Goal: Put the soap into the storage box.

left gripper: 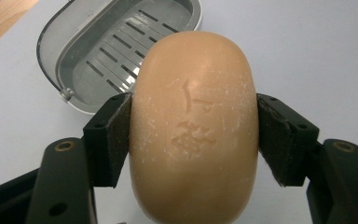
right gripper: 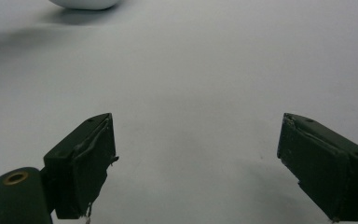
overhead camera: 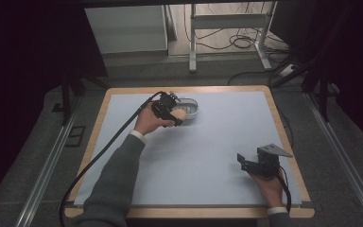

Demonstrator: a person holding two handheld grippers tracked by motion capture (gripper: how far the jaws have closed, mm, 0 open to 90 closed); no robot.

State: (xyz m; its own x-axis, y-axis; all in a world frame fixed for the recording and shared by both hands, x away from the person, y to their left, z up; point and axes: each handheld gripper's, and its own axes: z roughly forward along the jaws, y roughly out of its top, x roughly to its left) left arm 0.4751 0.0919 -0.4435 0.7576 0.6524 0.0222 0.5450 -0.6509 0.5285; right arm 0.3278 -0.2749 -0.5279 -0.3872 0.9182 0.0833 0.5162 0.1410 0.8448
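Both forearms wear grey knit sleeves with white cuffs at the wrists. The left gripper (overhead camera: 177, 115) is black, its blocky jaws faced with dark pads and brass-ringed screw holes, trailing a thick black cable. The right gripper (overhead camera: 242, 159) carries a grey three-cornered plate.

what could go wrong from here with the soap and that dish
1. The left tool grips the soap bar only at its rounded sides, with most of the bar past the pads; the smooth bar could slip or twist out.
2. The soap dish sits near the table's wooden edge; a bump while lowering could push it toward that edge.
3. The right tool hangs open far from the dish, so nothing steadies it.
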